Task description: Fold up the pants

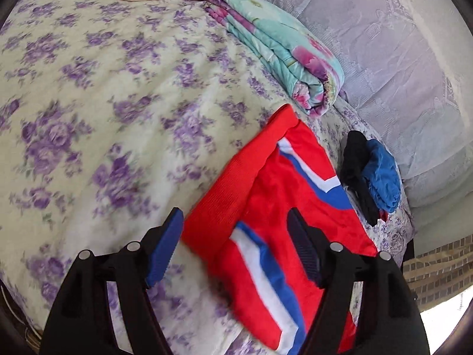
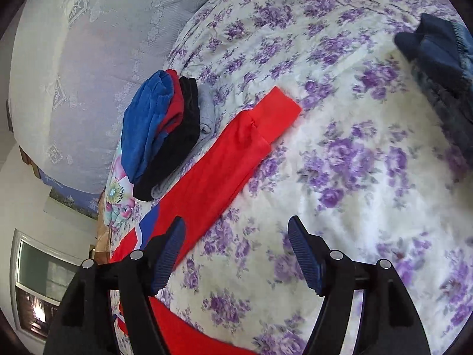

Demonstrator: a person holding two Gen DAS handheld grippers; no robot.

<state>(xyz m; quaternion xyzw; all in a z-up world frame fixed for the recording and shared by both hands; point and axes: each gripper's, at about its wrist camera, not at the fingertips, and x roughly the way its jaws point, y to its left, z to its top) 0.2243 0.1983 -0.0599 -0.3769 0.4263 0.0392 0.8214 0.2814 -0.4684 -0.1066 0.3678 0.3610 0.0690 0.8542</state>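
Both the left gripper [image 1: 235, 247] and right gripper [image 2: 236, 254] are hanging open, gripping nothing, over the red trousers with blue-and-white stripes [image 1: 266, 207]; a shallow pinch is risking snagging the purple-flowered bedspread [image 1: 103, 103] underneath

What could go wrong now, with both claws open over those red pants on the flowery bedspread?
The red pants with blue-and-white stripes lie close to the small pile of blue, red and black folded clothes; a fold could knock it over. The open left gripper might also pinch the purple-flowered bedspread along with the fabric.
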